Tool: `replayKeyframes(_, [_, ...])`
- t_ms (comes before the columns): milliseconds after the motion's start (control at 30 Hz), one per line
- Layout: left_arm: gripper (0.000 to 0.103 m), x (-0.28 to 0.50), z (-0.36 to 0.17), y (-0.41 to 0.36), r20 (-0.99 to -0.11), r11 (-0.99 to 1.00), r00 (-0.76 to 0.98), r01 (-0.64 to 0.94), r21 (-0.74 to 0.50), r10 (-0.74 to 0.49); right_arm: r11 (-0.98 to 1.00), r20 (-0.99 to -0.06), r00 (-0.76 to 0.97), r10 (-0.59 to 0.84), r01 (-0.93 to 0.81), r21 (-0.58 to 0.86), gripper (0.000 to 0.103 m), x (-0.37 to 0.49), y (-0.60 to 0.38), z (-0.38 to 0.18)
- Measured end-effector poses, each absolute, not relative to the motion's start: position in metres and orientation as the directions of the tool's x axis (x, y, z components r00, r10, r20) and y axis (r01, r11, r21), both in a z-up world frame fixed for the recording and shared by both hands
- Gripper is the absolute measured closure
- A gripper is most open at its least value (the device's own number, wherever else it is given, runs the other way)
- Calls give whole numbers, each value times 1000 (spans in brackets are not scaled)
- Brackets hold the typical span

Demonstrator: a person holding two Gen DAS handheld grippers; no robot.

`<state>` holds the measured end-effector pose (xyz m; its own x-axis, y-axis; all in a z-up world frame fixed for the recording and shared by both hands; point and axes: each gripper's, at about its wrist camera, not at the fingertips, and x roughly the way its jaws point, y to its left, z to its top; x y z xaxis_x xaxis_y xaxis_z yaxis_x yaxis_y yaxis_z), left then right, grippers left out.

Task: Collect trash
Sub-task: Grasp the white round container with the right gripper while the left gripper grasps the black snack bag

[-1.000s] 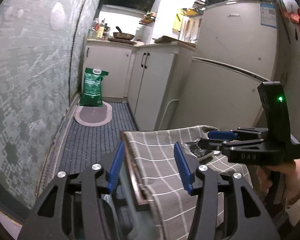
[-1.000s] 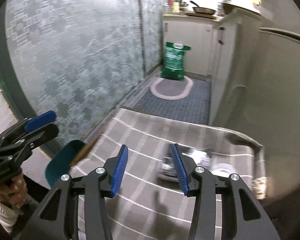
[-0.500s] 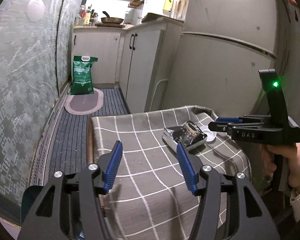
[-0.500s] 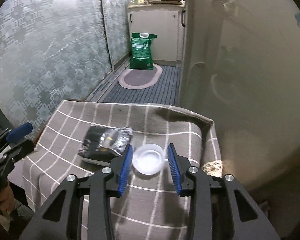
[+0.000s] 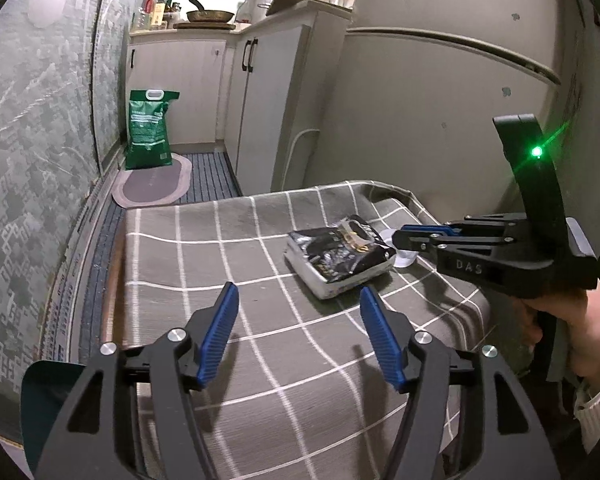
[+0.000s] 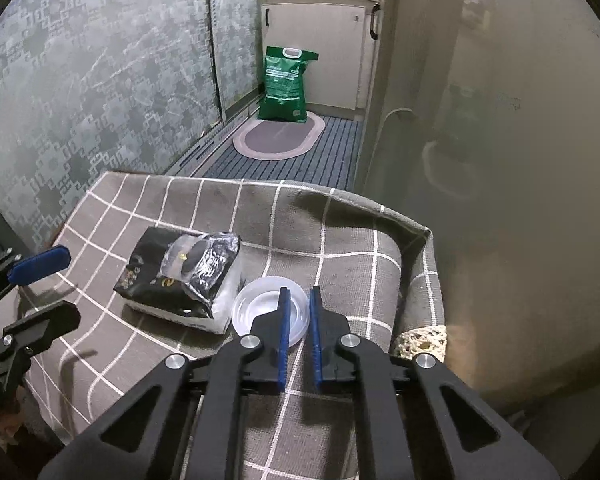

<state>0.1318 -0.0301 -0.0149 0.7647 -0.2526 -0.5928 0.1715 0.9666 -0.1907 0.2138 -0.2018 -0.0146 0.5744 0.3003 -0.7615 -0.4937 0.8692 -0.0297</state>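
Note:
A black crumpled snack bag [image 5: 340, 254] [image 6: 184, 278] lies on the table with the grey checked cloth [image 5: 236, 248] [image 6: 340, 240]. A clear plastic lid [image 6: 260, 312] [image 5: 402, 258] lies flat just right of the bag. My right gripper [image 6: 298, 298] [image 5: 400, 238] has its jaws nearly closed over the lid's right rim; the rim sits between the blue pads. My left gripper [image 5: 298, 300] is open and empty, held above the cloth short of the bag; it also shows in the right wrist view [image 6: 40, 284].
A fridge wall [image 5: 420, 120] stands right behind the table. A patterned glass door [image 6: 80, 80] runs along the left. A green sack [image 5: 148, 128] and an oval mat [image 6: 278, 138] are on the floor beyond. A sponge-like lump [image 6: 420, 340] sits at the table's right edge.
Both grippers came forward over the table. My right gripper narrowed from open to nearly closed around the lid's rim. The left gripper stayed open.

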Motion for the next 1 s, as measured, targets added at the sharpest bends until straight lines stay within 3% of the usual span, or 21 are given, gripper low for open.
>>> replayKeyframes(367, [24, 144, -22, -64, -618, 971, 750, 157, -180, -236, 873, -722, 626, 293, -483, -65, 96, 199, -218, 8])
replayKeyframes(1000, [19, 176, -28, -103, -648, 985, 759, -59, -163, -62, 889, -660, 680, 319, -456, -40, 96, 181, -252, 39])
